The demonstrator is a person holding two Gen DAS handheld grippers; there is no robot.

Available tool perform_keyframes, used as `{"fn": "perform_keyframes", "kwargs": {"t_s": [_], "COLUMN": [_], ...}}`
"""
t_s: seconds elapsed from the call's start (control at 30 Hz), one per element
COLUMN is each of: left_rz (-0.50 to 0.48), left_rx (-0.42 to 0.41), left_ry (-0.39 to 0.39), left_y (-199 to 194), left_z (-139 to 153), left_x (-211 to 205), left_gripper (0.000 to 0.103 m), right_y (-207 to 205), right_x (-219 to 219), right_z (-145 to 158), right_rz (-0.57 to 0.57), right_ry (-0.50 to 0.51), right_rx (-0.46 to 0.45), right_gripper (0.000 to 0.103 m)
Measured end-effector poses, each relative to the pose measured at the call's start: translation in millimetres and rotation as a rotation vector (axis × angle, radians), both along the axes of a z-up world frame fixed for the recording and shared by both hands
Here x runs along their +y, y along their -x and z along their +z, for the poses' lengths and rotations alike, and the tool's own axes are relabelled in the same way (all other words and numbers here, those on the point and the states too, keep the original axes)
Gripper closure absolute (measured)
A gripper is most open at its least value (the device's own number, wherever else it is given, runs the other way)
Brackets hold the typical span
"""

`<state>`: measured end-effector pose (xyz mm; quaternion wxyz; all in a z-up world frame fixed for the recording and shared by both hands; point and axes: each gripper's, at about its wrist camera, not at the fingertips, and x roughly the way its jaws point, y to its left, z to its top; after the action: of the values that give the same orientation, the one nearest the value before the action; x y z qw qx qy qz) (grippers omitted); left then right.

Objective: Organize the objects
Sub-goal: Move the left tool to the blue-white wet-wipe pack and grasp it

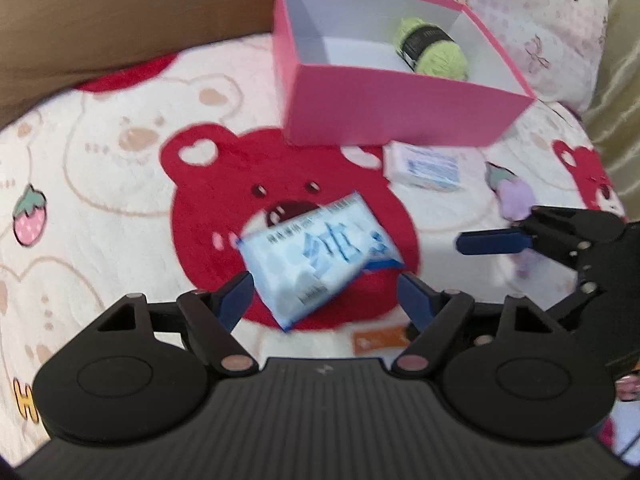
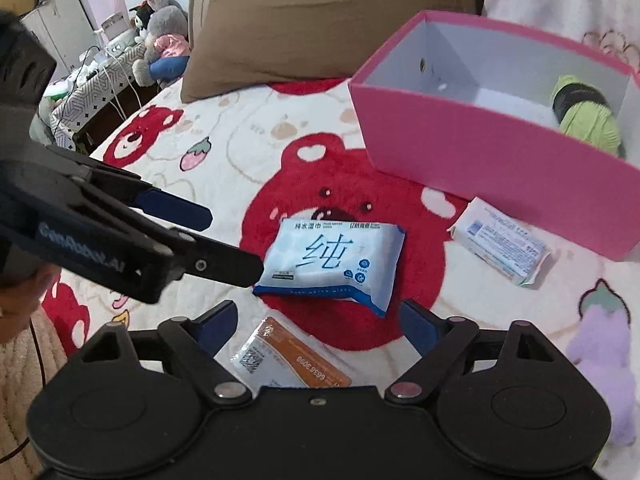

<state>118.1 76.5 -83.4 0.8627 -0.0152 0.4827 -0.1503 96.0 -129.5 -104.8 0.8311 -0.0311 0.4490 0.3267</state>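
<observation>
Reaching for the wipes pack point(image 2: 332, 266) lying just before the pink box point(image 2: 480, 148), we are holding both claws — left gripper point(image 1: 326, 292), right gripper point(image 2: 316, 320) — wide and empty (soft, slippery film; pinching its short sides).

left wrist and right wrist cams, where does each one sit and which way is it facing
Left wrist: sits on the left gripper, looking forward and down at the wet wipes pack on the bed; its open fingers and the right gripper show.
Right wrist: sits on the right gripper, angled down at the same pack; the left gripper crosses at left.
Shared: wipes pack, pink box holding green yarn, small white packet.
</observation>
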Motion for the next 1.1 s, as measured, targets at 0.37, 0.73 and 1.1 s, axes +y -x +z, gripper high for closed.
{"fn": "perform_keyframes", "kwargs": {"t_s": [0.37, 0.73, 1.1], "left_rz": [0.152, 0.242, 0.214], "left_rx": [-0.014, 0.035, 0.129], "left_ry": [0.014, 0.065, 0.223], "left_y": [-17, -21, -20], "left_z": [-29, -58, -72], "left_x": [22, 42, 40], "left_gripper": [0.022, 0.030, 0.073], "right_y": [-31, -51, -53], "right_x": [11, 3, 16], "right_z": [-19, -30, -36], "right_rz": [-0.056, -0.210, -0.229], "right_ry": [0.021, -0.044, 0.004], "right_rx": [0.048, 0.186, 0.142], "right_gripper": [0.017, 0.036, 0.072]}}
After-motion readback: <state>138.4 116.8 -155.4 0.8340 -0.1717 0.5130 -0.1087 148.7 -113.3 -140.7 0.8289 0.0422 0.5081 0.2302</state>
